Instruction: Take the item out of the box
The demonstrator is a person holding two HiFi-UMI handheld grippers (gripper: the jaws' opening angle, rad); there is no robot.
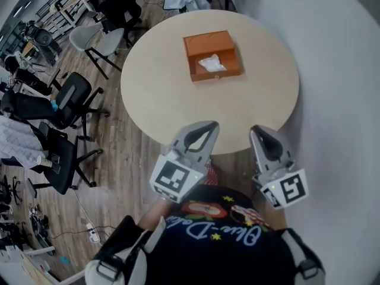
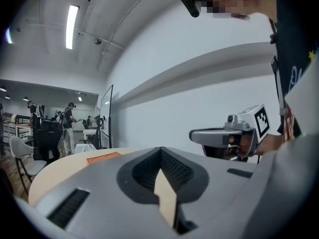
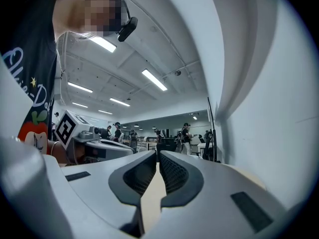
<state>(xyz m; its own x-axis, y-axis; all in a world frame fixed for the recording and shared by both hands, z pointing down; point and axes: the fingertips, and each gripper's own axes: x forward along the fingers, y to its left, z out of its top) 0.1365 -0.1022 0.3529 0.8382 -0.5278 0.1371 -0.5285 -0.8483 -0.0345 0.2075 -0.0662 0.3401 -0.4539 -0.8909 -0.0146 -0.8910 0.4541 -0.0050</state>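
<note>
**A:** What is around the box?

**B:** The orange box (image 1: pixel 217 74) sits open on the far half of the round counter (image 1: pixel 172 100). A crumpled white item (image 1: pixel 211 63) lies inside it, toward its right side. Bare counter top stretches between the box and both tongs. Two black office chairs (image 1: pixel 70 100) and a pale chair (image 1: pixel 89 37) stand on the wooden floor (image 1: pixel 124 159) to the left. A grey wall (image 1: pixel 344 70) runs close along the right. People (image 2: pixel 67 118) stand far back in the room.

**A:** And how are the tongs held?

**B:** The left tongs (image 1: pixel 205 128) and the right tongs (image 1: pixel 261 133) are side by side at the counter's near rim. Both are well apart from the box, with their tips pointing roughly toward it. Their marker cubes sit back by the person's dark printed shirt (image 1: pixel 219 236), so both are held close to the body.

**A:** Are the jaws on anything?

**B:** No. In the left gripper view the ribbed pads meet at the tip, and only counter top shows through the gap below. In the right gripper view the pads are drawn together to a thin slit with nothing between them. The item is untouched in the box.
</note>
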